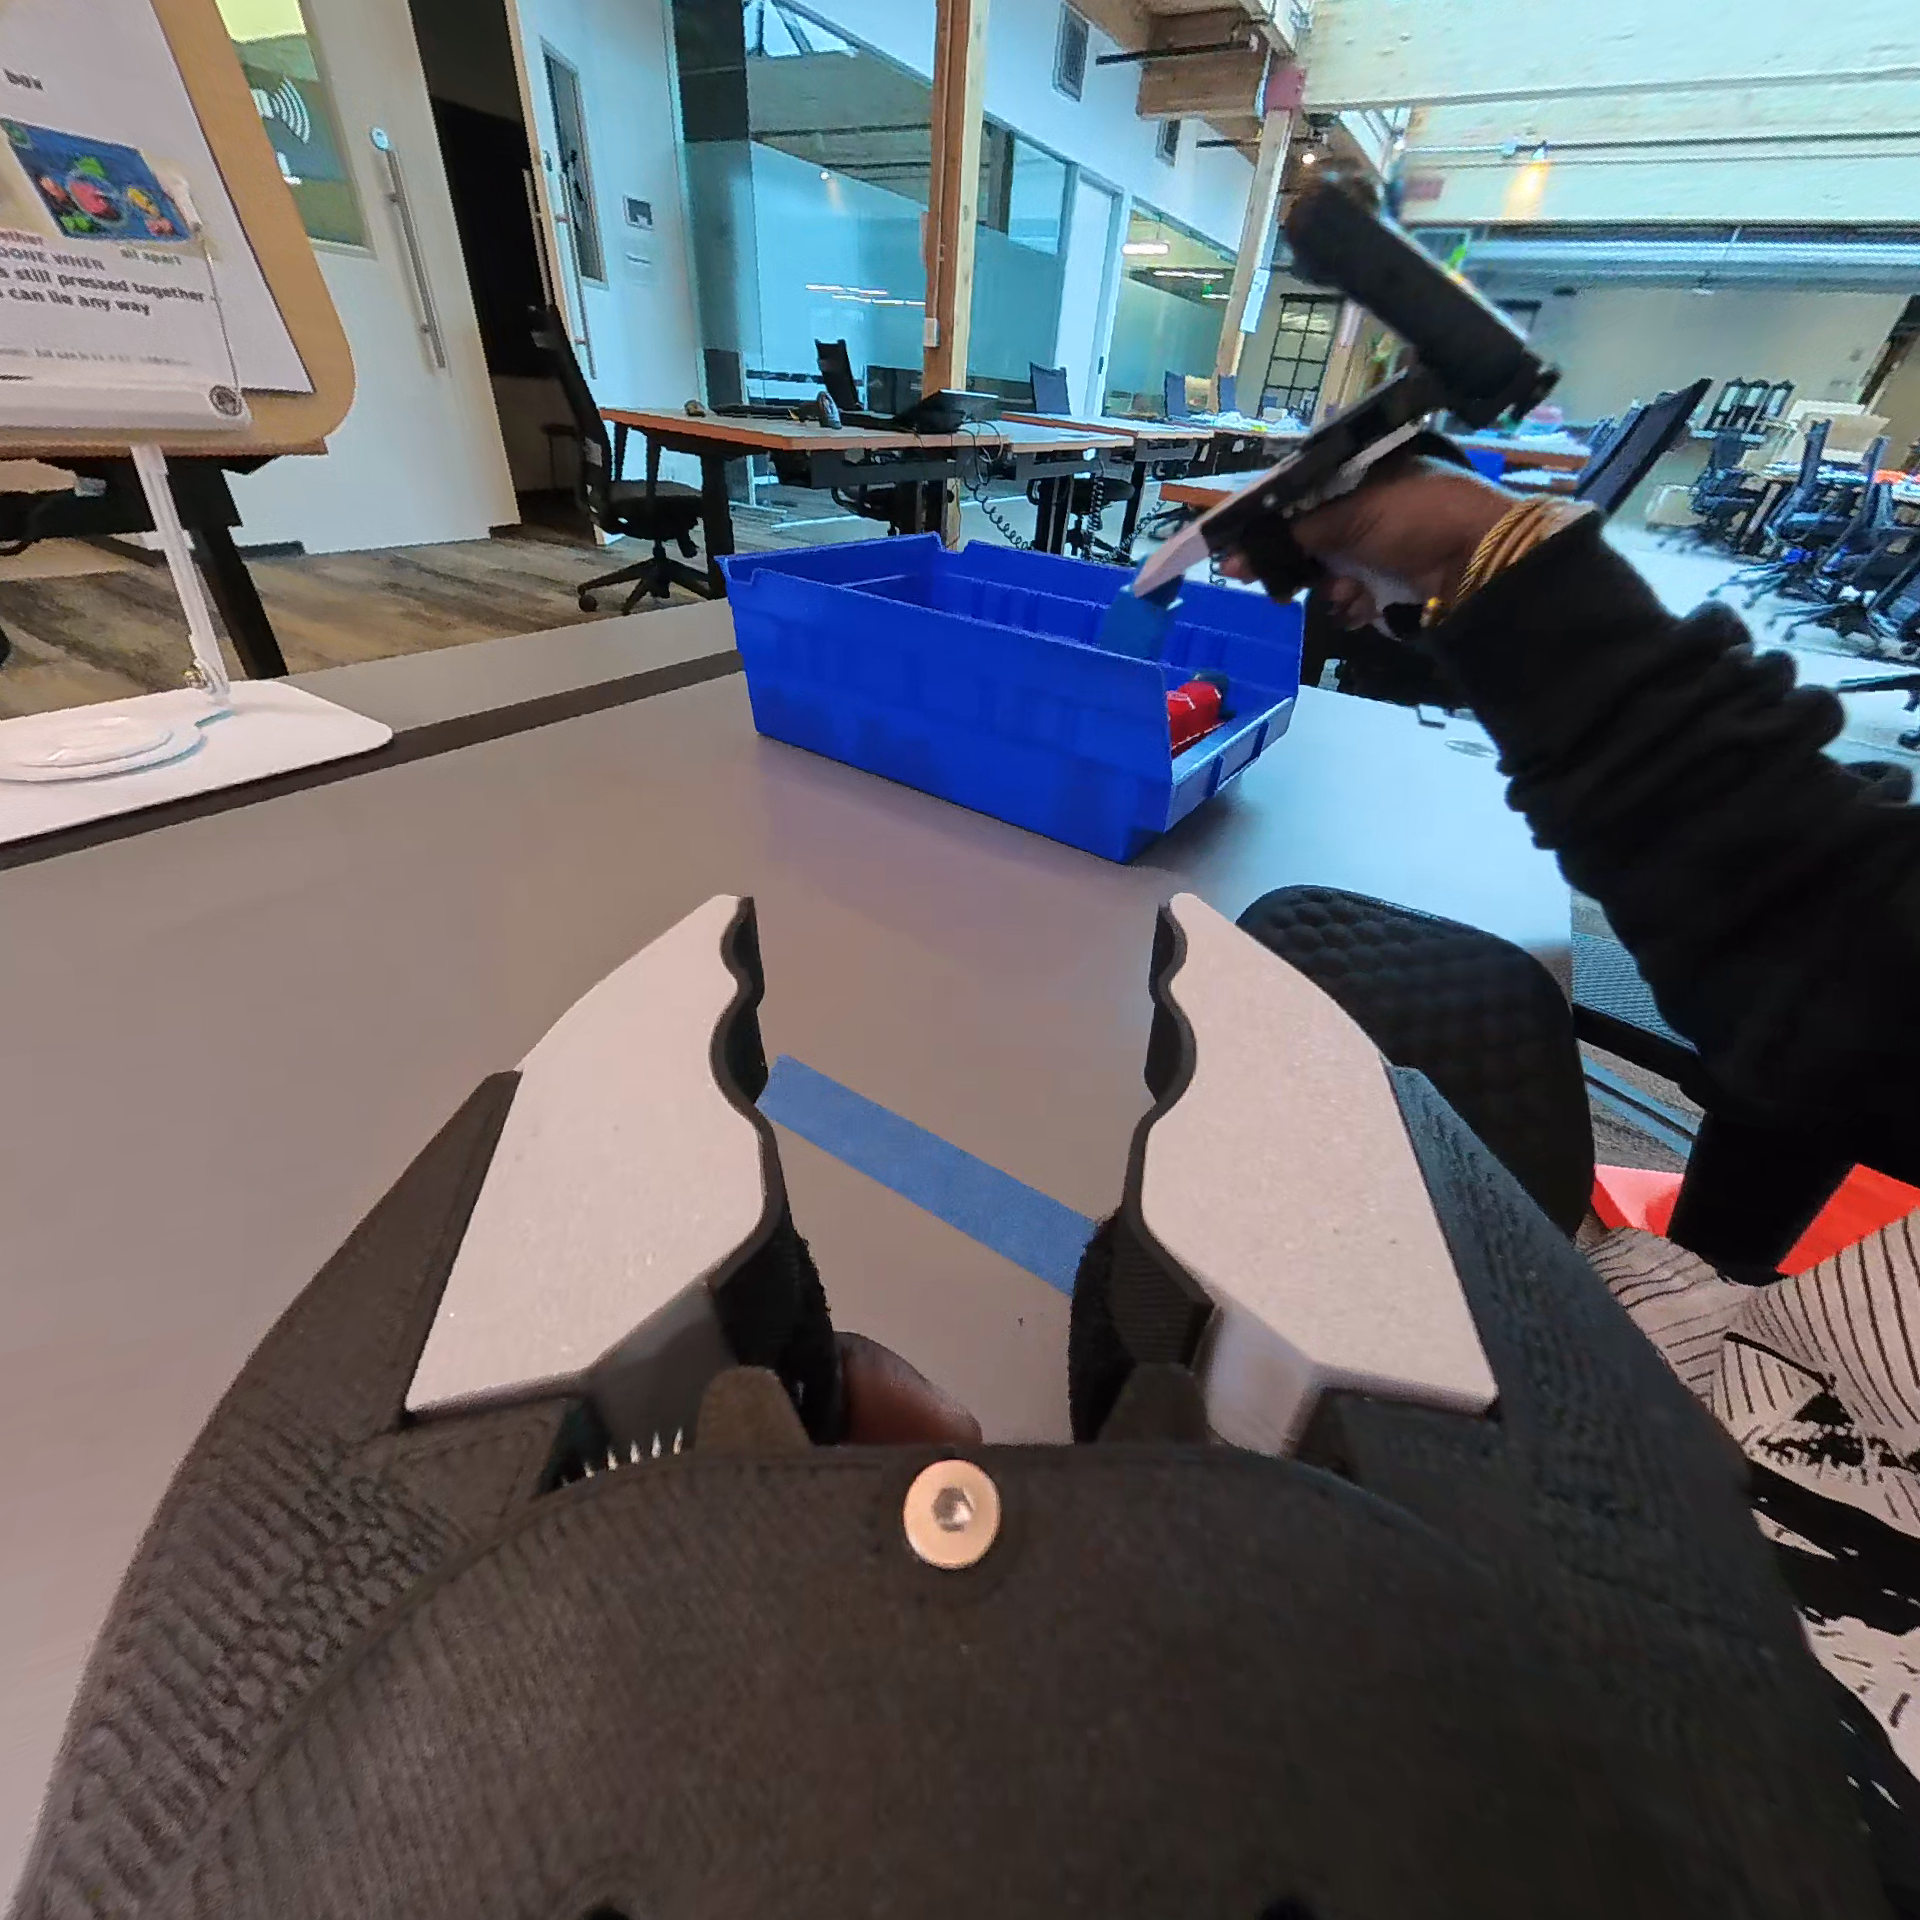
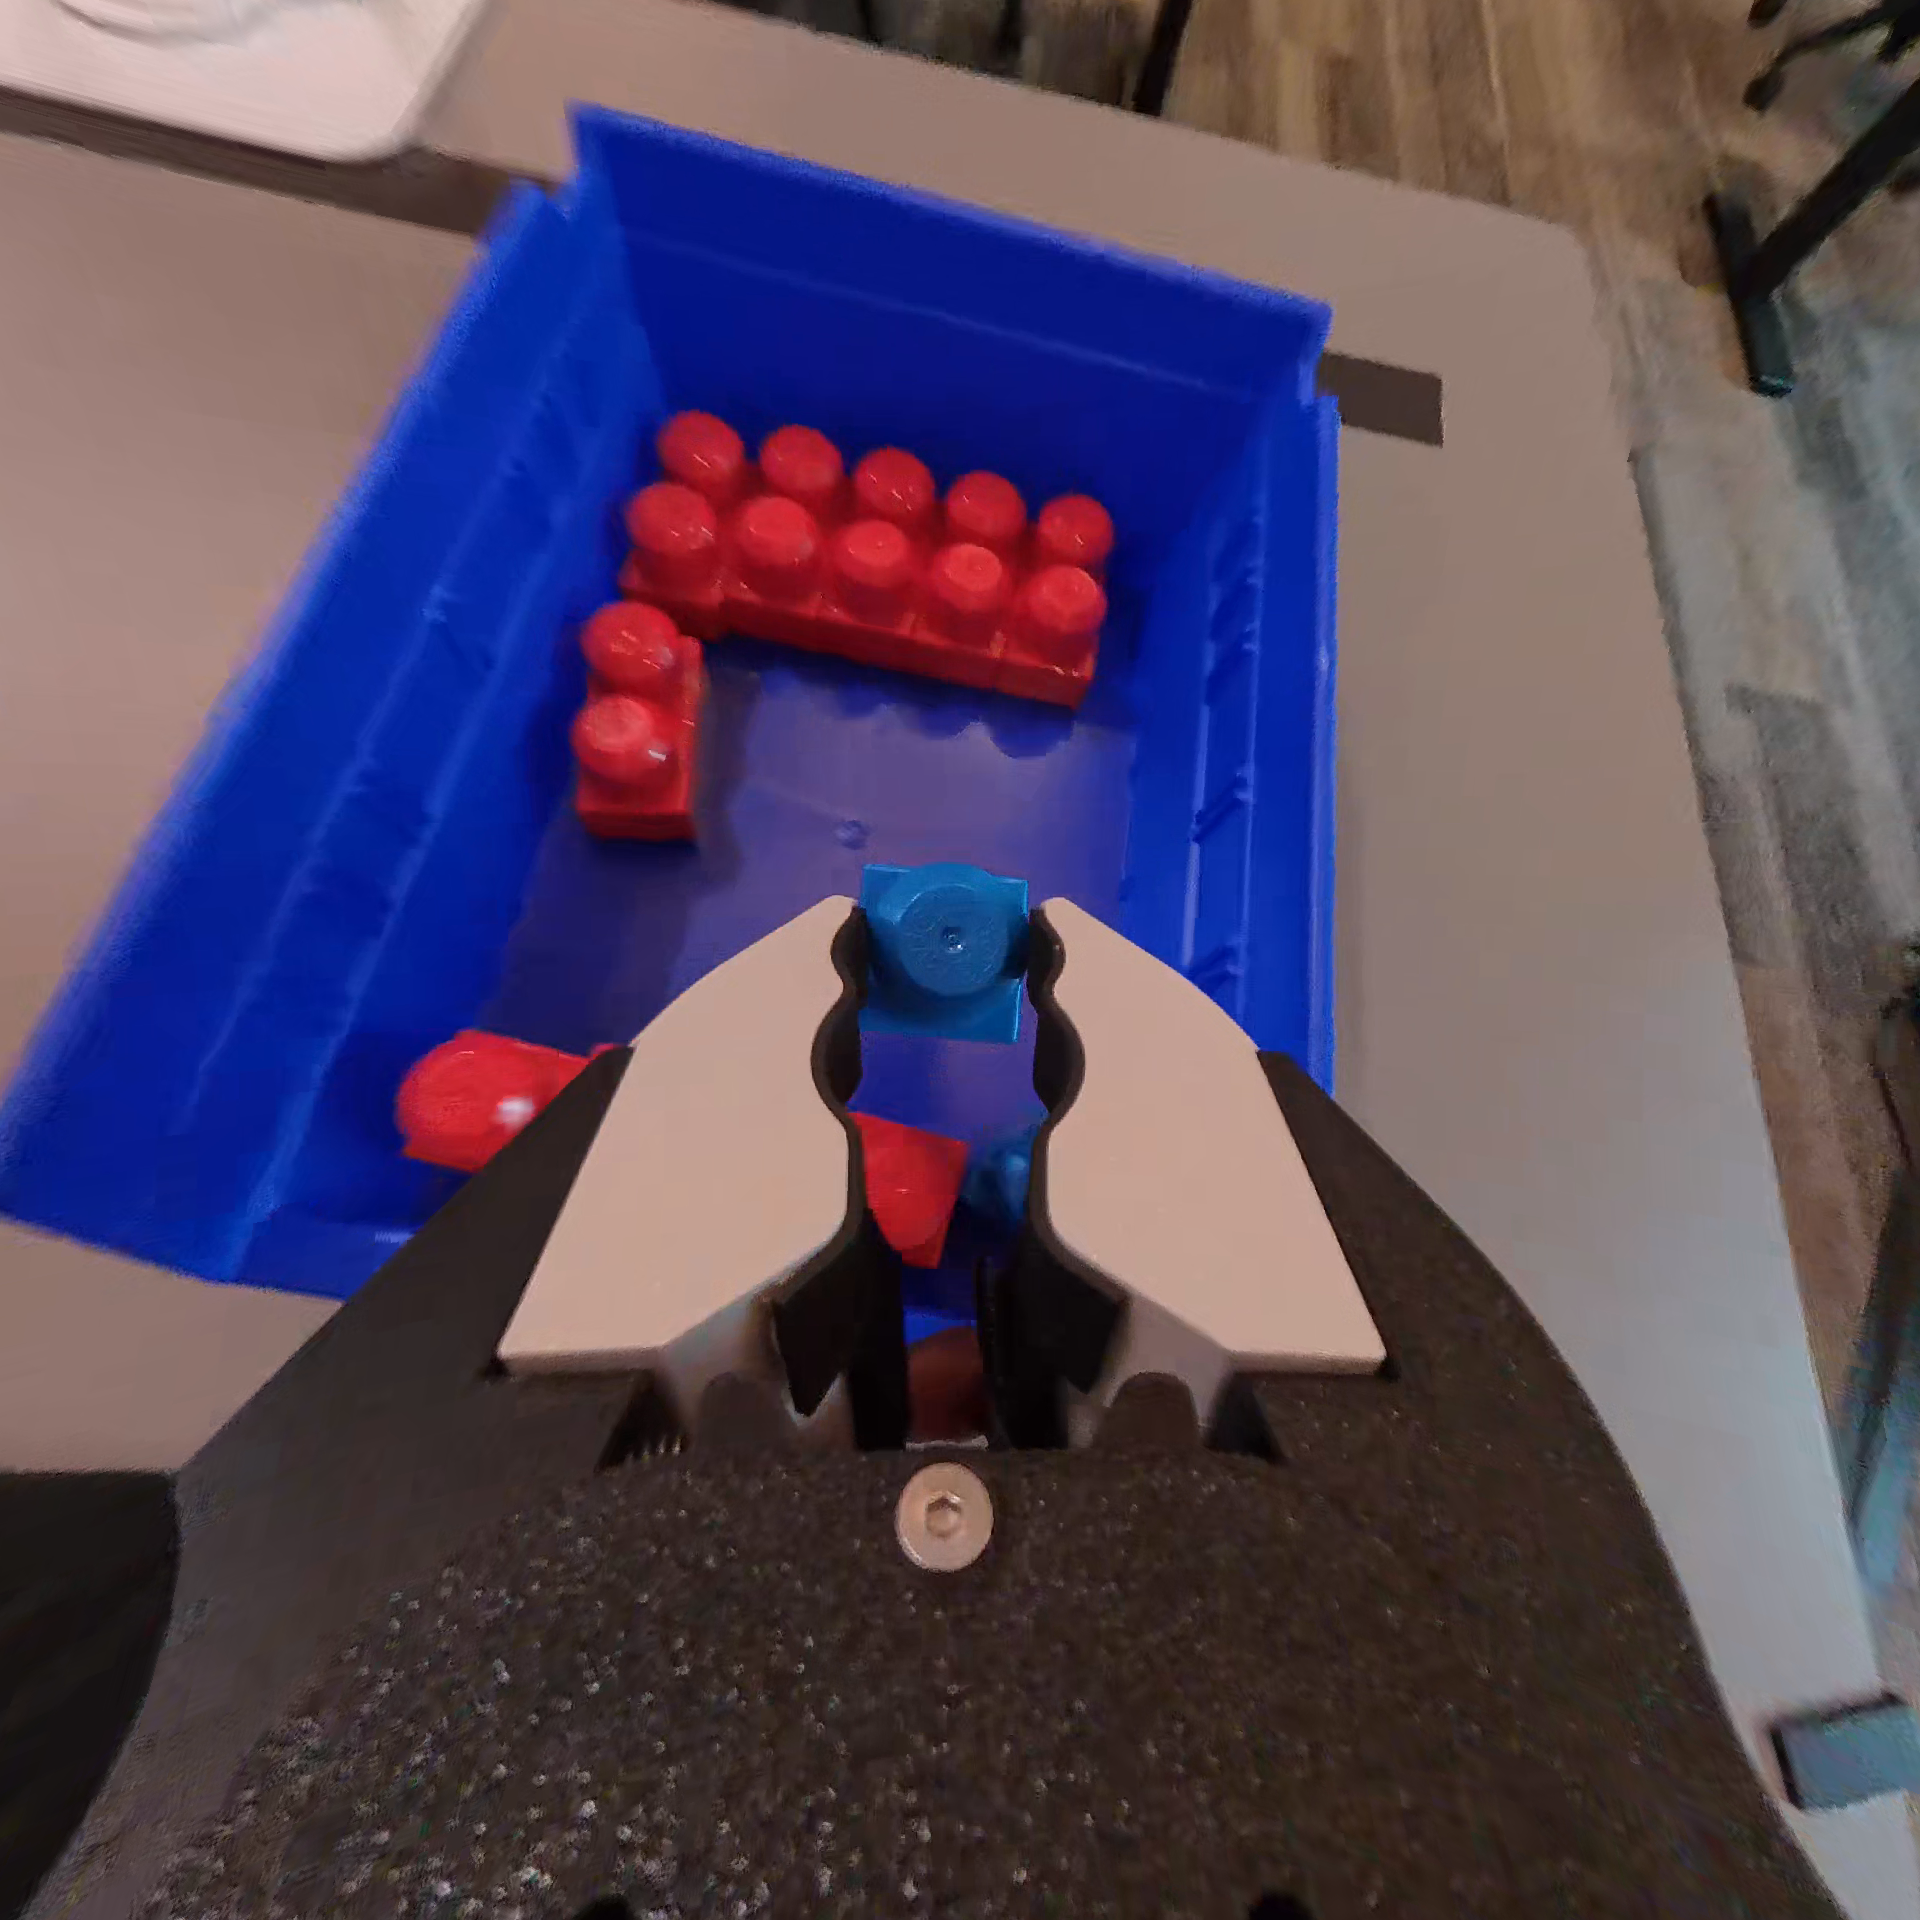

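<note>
grey table (image 1: pixel 436 935), printed sign (image 1: pixel 104 208)

You are holding the left gripper (image 1: pixel 954 971) low over the table (image 1: pixel 416 935), jaws spread wide with nothing between them; a tape strip (image 1: pixel 925 1169) is lying on the table beneath. The bin (image 1: pixel 935 717) is sitting ahead of it, with a sign stand (image 1: pixel 177 582) standing far left. Your right gripper (image 2: pixel 943 961) is hanging over the bin, pinching a single-stud brick (image 2: pixel 940 956). A ten-stud brick (image 2: pixel 873 561) is lying at the bin's far end, a two-stud brick (image 2: pixel 634 717) just left of it.
</note>
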{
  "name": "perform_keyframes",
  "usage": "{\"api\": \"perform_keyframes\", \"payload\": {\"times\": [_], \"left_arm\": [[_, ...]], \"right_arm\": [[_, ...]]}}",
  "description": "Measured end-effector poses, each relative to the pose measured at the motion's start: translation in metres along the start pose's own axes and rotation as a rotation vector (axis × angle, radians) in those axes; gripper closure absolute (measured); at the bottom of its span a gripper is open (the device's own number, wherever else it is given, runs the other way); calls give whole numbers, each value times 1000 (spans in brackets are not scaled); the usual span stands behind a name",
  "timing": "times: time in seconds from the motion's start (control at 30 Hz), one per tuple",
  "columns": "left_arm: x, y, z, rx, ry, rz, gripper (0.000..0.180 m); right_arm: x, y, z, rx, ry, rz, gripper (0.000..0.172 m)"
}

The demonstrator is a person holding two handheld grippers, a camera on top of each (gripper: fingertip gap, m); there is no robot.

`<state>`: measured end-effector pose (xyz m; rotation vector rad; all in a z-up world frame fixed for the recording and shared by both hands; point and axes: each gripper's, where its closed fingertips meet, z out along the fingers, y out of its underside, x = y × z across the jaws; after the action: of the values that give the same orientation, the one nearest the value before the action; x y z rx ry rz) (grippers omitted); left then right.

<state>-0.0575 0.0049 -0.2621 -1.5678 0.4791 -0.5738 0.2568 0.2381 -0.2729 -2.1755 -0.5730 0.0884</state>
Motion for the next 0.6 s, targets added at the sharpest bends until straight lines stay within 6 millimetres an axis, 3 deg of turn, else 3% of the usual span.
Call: {"api": "perform_keyframes", "payload": {"times": [0.2,0.33,0.53,0.6], "left_arm": [[-1,0,0,3,6,-15,109],[-1,1,0,-1,7,-16,110],[-1,3,1,-13,10,-20,110],[-4,4,0,-29,-14,-28,109]], "right_arm": [[24,35,33,-152,125,-18,142],[27,60,35,-293,146,-28,142],[27,62,27,-329,119,-18,142],[25,58,25,-294,110,-16,133]]}}
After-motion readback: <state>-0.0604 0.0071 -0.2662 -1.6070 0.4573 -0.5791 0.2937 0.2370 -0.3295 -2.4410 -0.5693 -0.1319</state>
